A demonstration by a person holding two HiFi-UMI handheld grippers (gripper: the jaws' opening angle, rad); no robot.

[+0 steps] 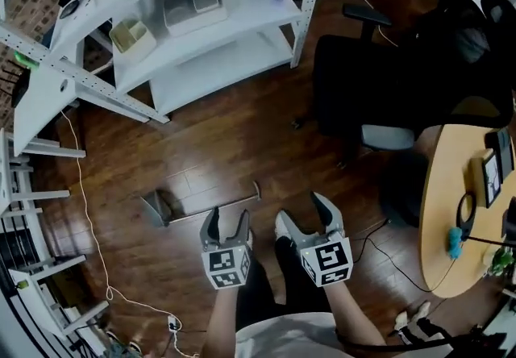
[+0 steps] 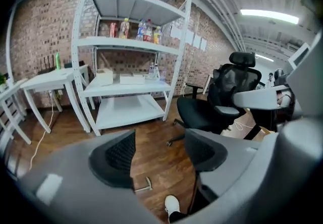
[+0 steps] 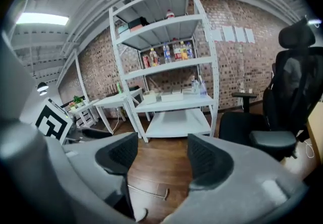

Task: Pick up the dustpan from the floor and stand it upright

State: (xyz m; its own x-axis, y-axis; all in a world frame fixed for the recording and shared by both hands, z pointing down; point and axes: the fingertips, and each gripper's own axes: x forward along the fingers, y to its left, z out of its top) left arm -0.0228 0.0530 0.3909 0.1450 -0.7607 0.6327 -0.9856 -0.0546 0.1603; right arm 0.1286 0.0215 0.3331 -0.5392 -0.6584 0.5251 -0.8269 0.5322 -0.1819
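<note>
While both tongs hang over the dark wood floor [image 1: 226,139], the dustpan [image 1: 158,209] lies flat on the boards, not upright. Its pan end is at the left and its long handle [image 1: 211,205] runs right and slightly far, ending in a short crossbar. In the head view the left gripper [image 1: 226,226] sits just near of the handle's right half, with its tips close under the handle line and the pan well off to its left. The right gripper [image 1: 305,218] is further right, past the handle end and apart from it. In the left gripper view the left gripper [image 2: 159,148] has its jaws apart with nothing between the pads. Only bare floor shows in the gap, with the handle tip [image 2: 143,186] low down by the left pad's bottom edge and no contact visible. In the right gripper view the right gripper [image 3: 161,155] is likewise parted and empty, and the handle [image 3: 151,190] shows low in the gap, on the floor beyond. A white shoe [image 2: 171,203] sits just near of the handle tip. The white shelf rack [image 1: 218,34] stands far left, the black office chair [image 1: 363,90] far right, and a round wooden table [image 1: 451,211] is at the right edge. A white cable [image 1: 85,211] trails down the floor left of the pan.
</note>
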